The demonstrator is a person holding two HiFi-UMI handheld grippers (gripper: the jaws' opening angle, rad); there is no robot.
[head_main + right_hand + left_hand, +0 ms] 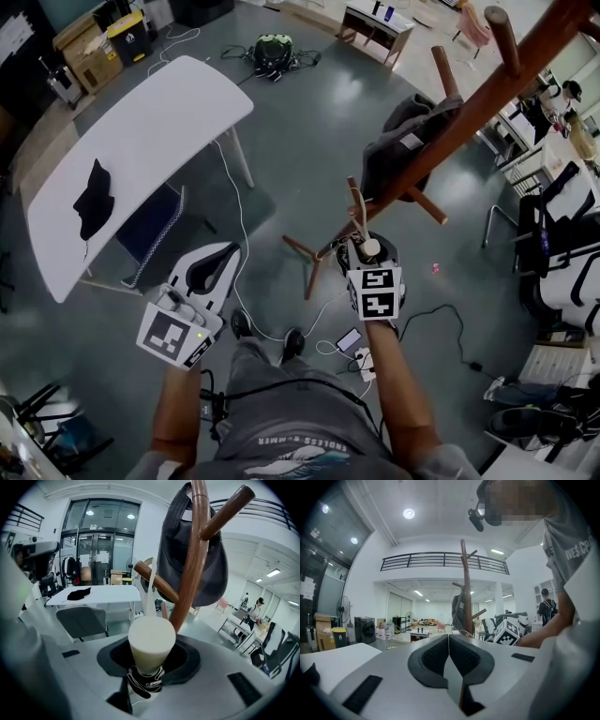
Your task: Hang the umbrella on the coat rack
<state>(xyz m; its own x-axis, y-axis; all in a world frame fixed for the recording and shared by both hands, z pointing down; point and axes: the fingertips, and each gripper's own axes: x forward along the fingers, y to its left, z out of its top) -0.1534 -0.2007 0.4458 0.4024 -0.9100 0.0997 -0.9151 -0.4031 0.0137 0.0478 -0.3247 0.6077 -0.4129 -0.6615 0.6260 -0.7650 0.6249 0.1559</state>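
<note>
1. The umbrella [151, 641] stands with its cream handle end upright between your right gripper's [150, 665] fingers [188, 660], which clamp it on both sides.
2. Its pale strap [151, 590] rises to a lower peg [159, 583] of the coat rack [190, 573], just beyond.
3. A dark cap [169, 559] hangs higher up.
4. Your left gripper's [448, 644] fingers are pressed together, empty.

The grey shirt [286, 448] bears small print, apparently "ENDLESS SUMMER"; the left gripper view shows only "WES", cut off.
</note>
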